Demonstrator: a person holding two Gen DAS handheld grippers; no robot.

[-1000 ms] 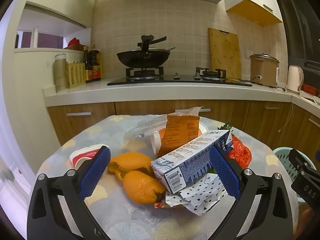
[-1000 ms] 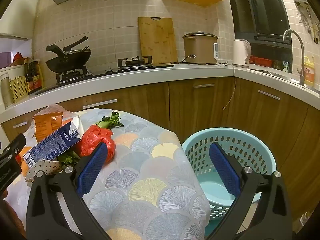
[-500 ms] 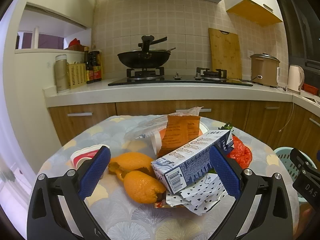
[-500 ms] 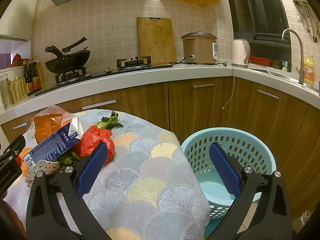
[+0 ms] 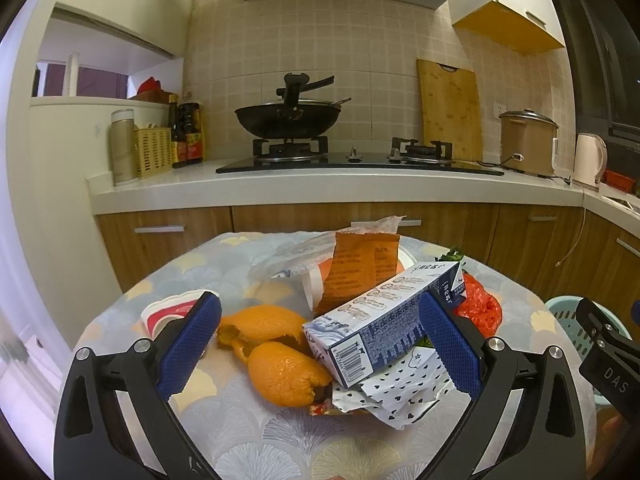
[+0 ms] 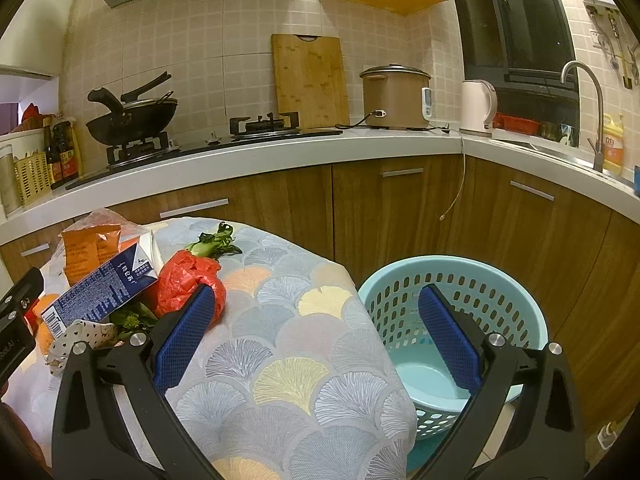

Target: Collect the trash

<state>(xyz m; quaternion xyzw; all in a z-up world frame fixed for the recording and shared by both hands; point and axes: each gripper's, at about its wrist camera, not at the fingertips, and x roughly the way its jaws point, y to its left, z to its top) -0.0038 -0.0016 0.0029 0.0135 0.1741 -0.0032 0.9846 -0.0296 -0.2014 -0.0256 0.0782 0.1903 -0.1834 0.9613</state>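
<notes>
A heap of trash lies on the round table: orange peels, a blue-and-white milk carton, an orange snack packet, a dotted white wrapper, a red plastic bag and a crushed red-white paper cup. My left gripper is open, its blue pads either side of the peels and carton, touching nothing. My right gripper is open over the table's right edge, beside the light-blue laundry-style basket on the floor. The carton, red bag and a green vegetable show at its left.
Wooden cabinets and a white counter ring the table at the back and right. On the counter stand a wok, a cutting board, a rice cooker and a kettle. The basket sits between table and cabinets.
Both grippers have barely shifted, and the views differ only slightly. Nothing on the table has moved and both grippers stay open.
</notes>
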